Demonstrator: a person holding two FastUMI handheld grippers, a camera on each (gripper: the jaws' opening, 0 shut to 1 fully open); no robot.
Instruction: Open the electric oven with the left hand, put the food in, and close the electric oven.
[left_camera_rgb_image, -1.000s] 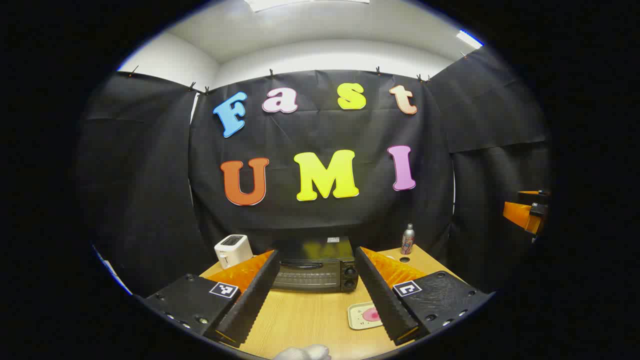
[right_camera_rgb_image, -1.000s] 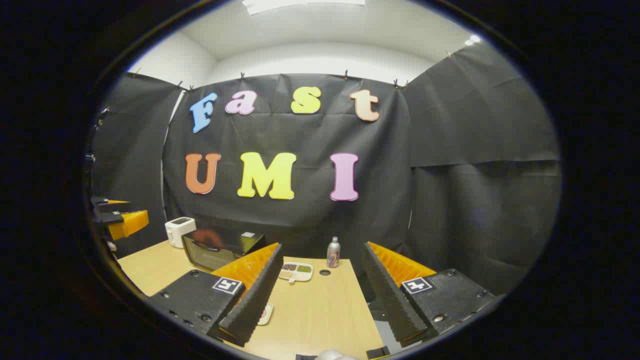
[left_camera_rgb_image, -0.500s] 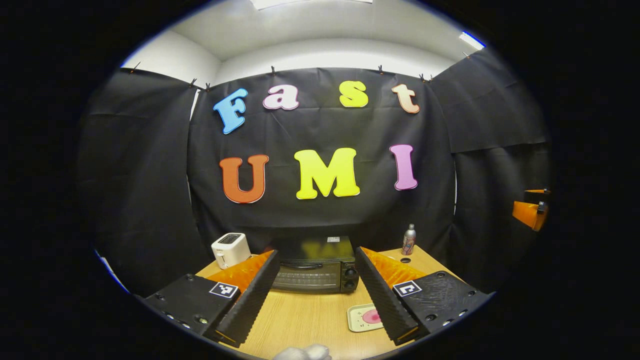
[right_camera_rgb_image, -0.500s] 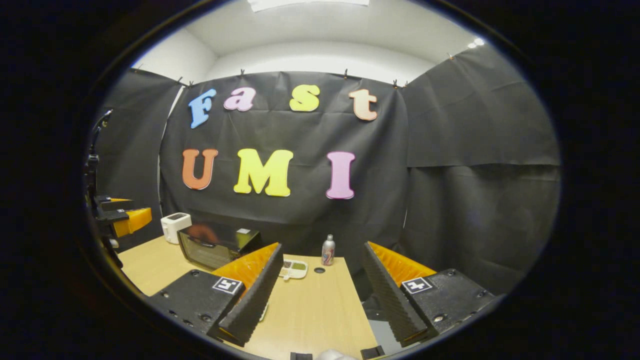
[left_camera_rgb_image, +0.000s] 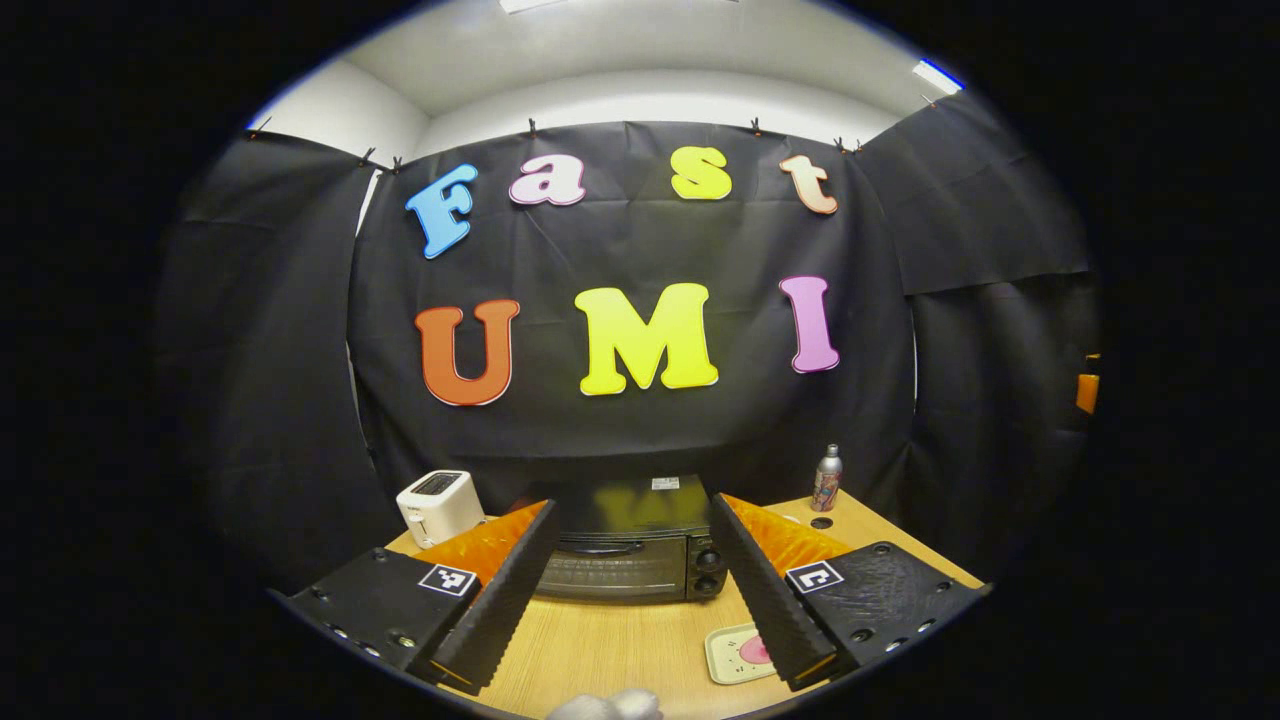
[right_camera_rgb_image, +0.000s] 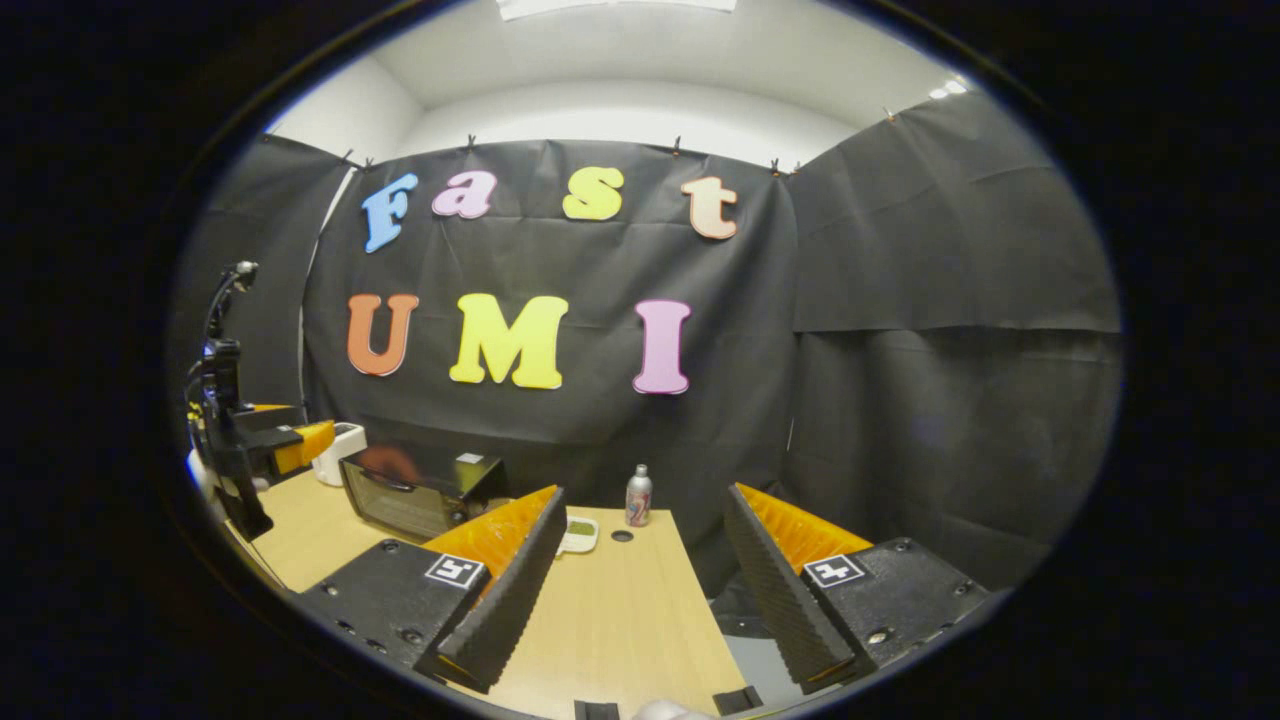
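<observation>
Left gripper (left_camera_rgb_image: 630, 590) spread open, empty, facing black electric oven (left_camera_rgb_image: 625, 550) with door shut at back of wooden table (left_camera_rgb_image: 620, 650). Right gripper (right_camera_rgb_image: 640, 590) open, empty. Pink food on small square tray (left_camera_rgb_image: 735, 655) in front of oven.

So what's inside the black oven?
Can't tell yet. The oven has its door shut, and the dark glass shows nothing inside. The left tool is open and points at it from a distance. On the table in front, a small tray holds something pink.
</observation>
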